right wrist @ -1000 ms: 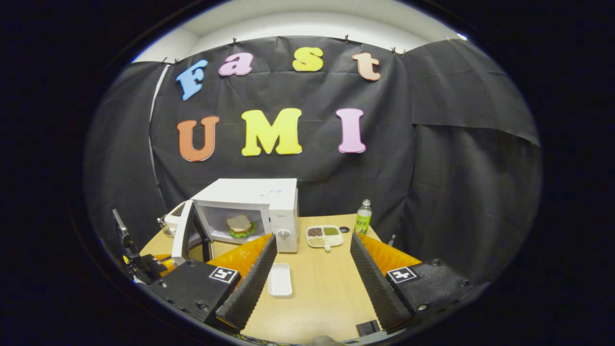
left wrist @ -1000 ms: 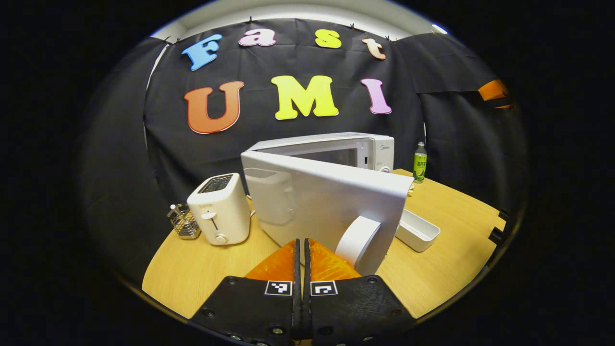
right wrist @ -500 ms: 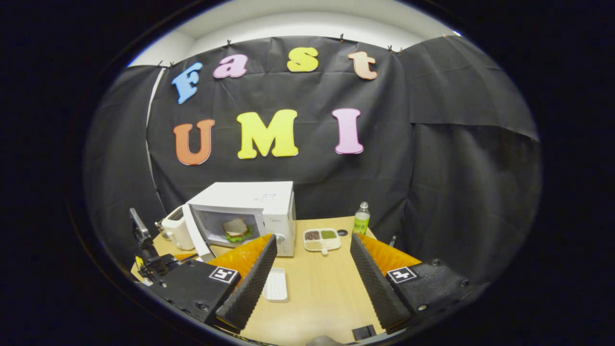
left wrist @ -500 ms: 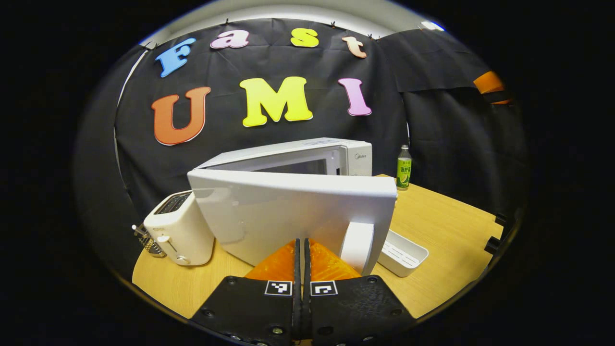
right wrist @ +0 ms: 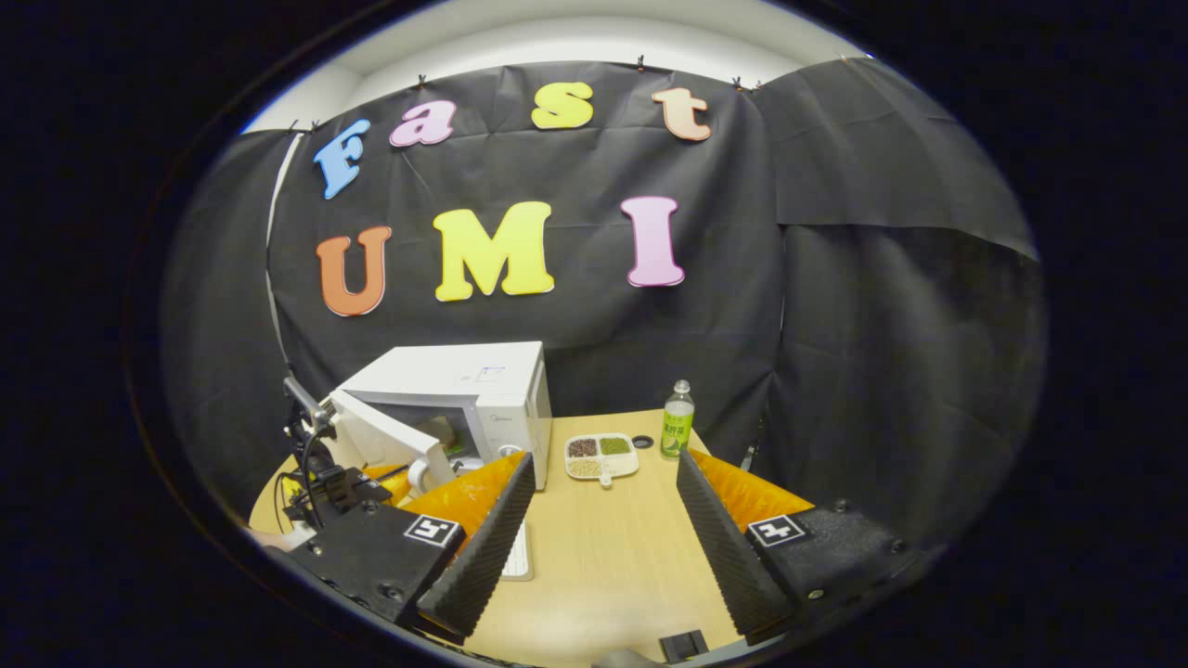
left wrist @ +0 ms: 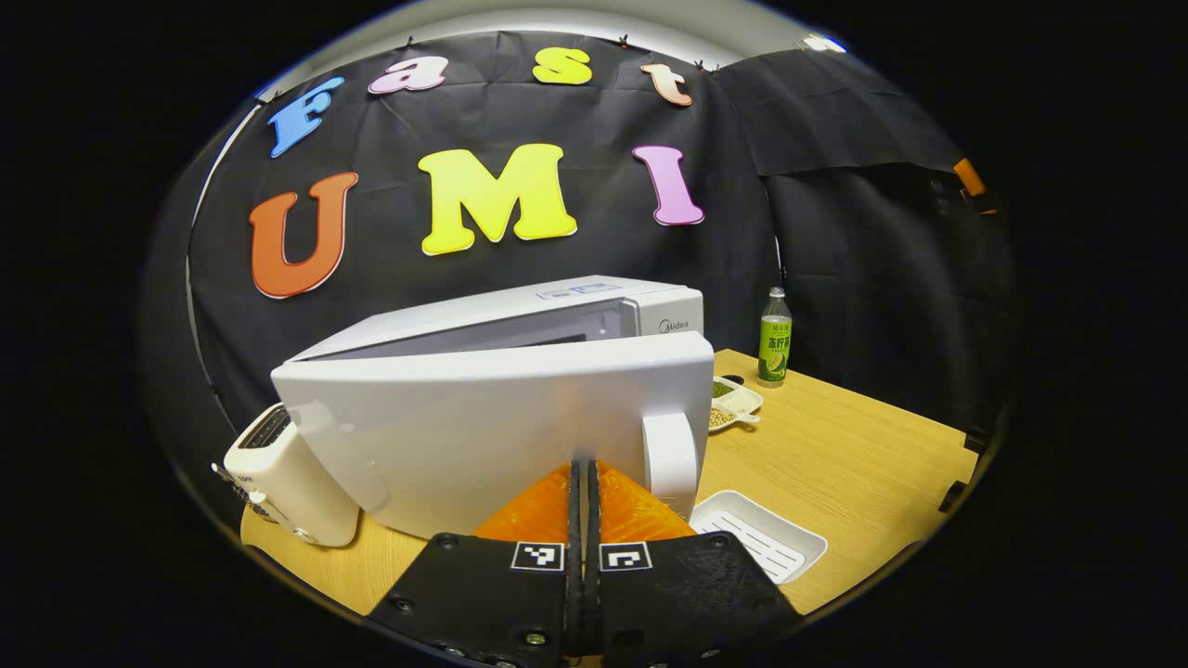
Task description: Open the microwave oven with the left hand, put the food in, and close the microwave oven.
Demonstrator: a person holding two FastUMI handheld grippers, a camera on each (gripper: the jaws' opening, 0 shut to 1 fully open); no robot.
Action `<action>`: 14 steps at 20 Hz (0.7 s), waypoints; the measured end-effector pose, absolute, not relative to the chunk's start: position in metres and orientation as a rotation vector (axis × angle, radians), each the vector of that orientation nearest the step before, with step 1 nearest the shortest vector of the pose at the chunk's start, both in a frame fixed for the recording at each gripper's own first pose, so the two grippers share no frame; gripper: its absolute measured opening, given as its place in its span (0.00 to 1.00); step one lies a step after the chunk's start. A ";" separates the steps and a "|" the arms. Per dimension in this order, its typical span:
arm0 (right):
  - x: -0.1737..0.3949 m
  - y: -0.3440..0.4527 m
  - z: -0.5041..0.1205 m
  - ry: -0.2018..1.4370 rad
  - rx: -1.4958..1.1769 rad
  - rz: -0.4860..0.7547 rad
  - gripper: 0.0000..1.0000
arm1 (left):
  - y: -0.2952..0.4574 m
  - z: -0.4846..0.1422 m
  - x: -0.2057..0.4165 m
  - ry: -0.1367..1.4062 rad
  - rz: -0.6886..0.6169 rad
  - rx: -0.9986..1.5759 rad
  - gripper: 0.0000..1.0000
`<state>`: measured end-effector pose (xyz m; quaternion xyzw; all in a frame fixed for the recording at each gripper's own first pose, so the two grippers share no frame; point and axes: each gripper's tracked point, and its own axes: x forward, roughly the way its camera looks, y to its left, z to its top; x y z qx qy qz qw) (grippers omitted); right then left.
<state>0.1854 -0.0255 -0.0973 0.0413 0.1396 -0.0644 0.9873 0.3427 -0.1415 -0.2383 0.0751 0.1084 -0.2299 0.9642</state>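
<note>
1. At the far left of the left gripper view, one white toaster [left wrist: 283, 482] stands on the wooden tabletop [left wrist: 835, 455], just beside the microwave oven [left wrist: 520, 371].
2. One microwave oven sits on the tabletop; its door [left wrist: 483, 436] is partly ajar, with a narrow gap along the top edge, and one rounded white handle [left wrist: 670, 459] is on the door's right end.
3. The left gripper [left wrist: 583, 482] has its fingers pressed together with no gap, tips right at the door's lower face, left of the handle; whether they touch the door cannot be told.
4. Right of the handle, one empty white ribbed tray [left wrist: 761, 543] lies near the tabletop's front edge.
5. Farther back, one divided dish [left wrist: 733, 404] with grains sits beside the oven's right side, and one green-labelled bottle [left wrist: 774, 339] stands upright behind it.
6. From the right gripper view, the left gripper [right wrist: 339, 482] shows at the left by the oven door [right wrist: 385, 441], which stands at a slant before the oven [right wrist: 464, 390].
7. The food is inside the oven: a little green [right wrist: 457, 447] shows through the gap.
8. The right gripper [right wrist: 603, 529] hangs above the tabletop [right wrist: 603, 557], fingers spread wide and holding nothing.
9. Between those fingers lie the divided dish [right wrist: 600, 455], one small dark round thing [right wrist: 642, 442] and the bottle [right wrist: 677, 422].
</note>
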 end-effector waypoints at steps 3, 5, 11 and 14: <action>0.192 -0.036 -0.101 0.293 0.087 -0.132 0.98 | -0.156 -0.238 0.364 0.218 -0.462 0.153 0.00; 0.195 -0.043 -0.105 0.304 0.089 -0.131 0.98 | -0.162 -0.239 0.379 0.218 -0.451 0.154 0.00; 0.212 -0.061 -0.108 0.321 0.085 -0.124 0.92 | -0.175 -0.244 0.412 0.234 -0.412 0.122 0.00; 0.220 -0.062 -0.111 0.330 0.093 -0.112 0.92 | -0.181 -0.249 0.415 0.247 -0.405 0.109 0.00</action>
